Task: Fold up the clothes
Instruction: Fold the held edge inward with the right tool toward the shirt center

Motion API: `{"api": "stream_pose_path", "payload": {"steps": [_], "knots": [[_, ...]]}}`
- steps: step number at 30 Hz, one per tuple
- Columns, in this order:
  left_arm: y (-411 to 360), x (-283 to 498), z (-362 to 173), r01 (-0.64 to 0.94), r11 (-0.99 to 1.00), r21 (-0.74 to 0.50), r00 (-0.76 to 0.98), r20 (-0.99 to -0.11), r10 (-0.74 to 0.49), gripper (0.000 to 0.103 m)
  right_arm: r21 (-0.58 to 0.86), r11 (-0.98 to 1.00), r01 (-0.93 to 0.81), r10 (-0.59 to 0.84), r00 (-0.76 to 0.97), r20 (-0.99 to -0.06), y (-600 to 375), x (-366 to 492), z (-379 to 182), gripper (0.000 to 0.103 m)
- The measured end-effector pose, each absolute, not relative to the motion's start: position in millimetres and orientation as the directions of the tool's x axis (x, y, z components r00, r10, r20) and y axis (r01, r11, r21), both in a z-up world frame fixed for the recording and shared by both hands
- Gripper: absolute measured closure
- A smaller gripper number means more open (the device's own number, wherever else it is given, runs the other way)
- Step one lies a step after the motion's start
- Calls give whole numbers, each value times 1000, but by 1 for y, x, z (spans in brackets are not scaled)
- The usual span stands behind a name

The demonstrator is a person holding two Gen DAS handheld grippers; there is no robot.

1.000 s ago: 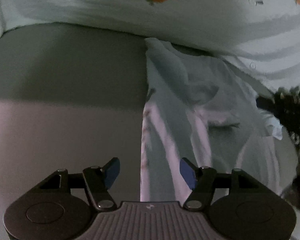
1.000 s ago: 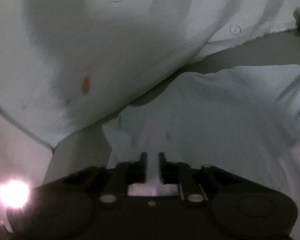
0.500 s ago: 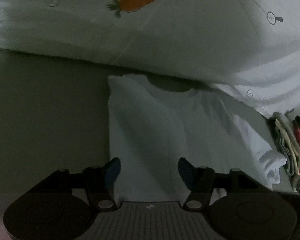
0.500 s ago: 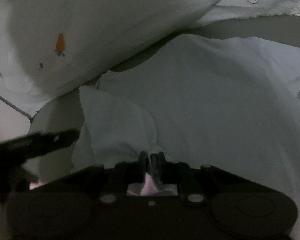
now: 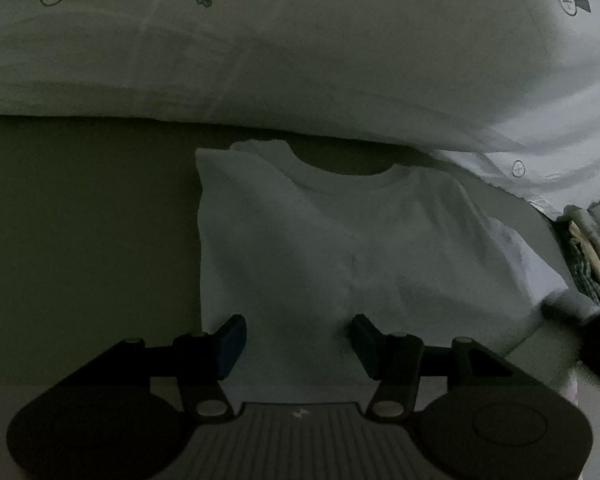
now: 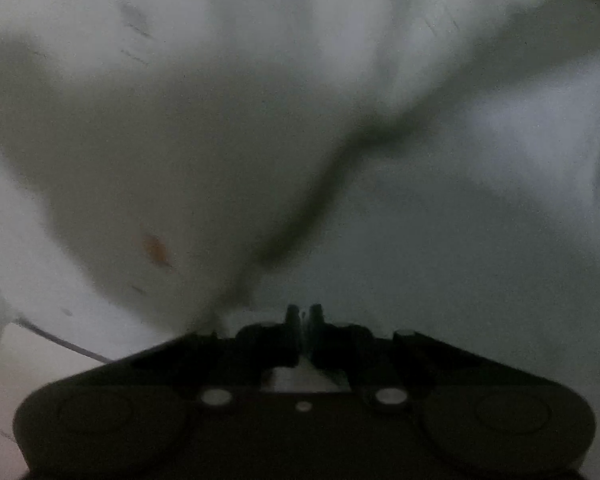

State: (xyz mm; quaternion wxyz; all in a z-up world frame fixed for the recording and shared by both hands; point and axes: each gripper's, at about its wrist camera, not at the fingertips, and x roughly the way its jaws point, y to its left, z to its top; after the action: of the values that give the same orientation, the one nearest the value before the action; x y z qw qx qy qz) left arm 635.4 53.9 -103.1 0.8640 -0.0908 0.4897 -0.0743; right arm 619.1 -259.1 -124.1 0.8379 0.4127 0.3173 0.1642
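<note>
The left tongs [image 5: 296, 340] have swung over the white T-shirt [image 5: 340, 248], which lies flat on the bed beneath the carrot-print pillow [image 5: 300, 60]; they hang wide, gripping nothing. The right tongs [image 6: 304, 312] have pinched shut on cloth. Keep that fold taut.

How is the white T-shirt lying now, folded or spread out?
Partly folded: the white T-shirt has its left side tucked to a straight edge, while its right sleeve still sticks out.

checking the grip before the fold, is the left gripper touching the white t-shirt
Cannot tell. In the left wrist view the left gripper is open over the white t-shirt, but neither contact nor a gap shows plainly.
</note>
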Motion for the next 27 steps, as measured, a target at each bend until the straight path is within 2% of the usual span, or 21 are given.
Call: {"api": "stream_pose_path", "payload": {"steps": [2,4,6,8,11,12,13,18,20,21,22,24,27], "knots": [[51,636,-105,37,976,-214,516,-833,-202,43,685,727,-37,461,766,-448,-255,614,-110,100],[47,638,-105,35,982,-183,522,-835,-174,43,538,843,29,353,725,-591,-253,618,-119,100],[45,641,-104,18,984,-179,521,-838,-162,43,530,841,107,329,676,-659,-262,619,-137,99],[44,644,-101,20,986,-163,533,-833,-148,43,602,785,145,370,670,-644,-273,614,-145,94],[41,650,-102,34,990,-140,540,-831,-136,43,663,731,163,395,691,-605,-279,606,-146,75],[41,653,-104,32,989,-144,533,-835,-139,43,685,709,168,412,690,-595,-278,607,-149,63],[41,655,-106,30,989,-148,529,-837,-141,43,707,686,173,430,688,-585,-278,608,-152,63],[40,657,-108,37,987,-153,531,-834,-149,40,795,572,203,565,605,-561,-269,633,-178,65],[40,657,-109,42,988,-152,534,-832,-150,40,813,540,220,590,590,-551,-265,638,-182,72],[40,657,-109,46,988,-149,534,-832,-150,40,823,527,212,595,598,-536,-264,640,-181,79],[39,657,-109,49,988,-147,533,-832,-150,40,836,516,189,588,631,-506,-264,639,-175,88],[39,657,-109,54,988,-147,533,-832,-152,37,845,514,150,553,695,-460,-266,637,-162,96],[40,657,-110,54,985,-165,537,-827,-168,33,834,542,105,473,782,-407,-269,632,-137,97]]}}
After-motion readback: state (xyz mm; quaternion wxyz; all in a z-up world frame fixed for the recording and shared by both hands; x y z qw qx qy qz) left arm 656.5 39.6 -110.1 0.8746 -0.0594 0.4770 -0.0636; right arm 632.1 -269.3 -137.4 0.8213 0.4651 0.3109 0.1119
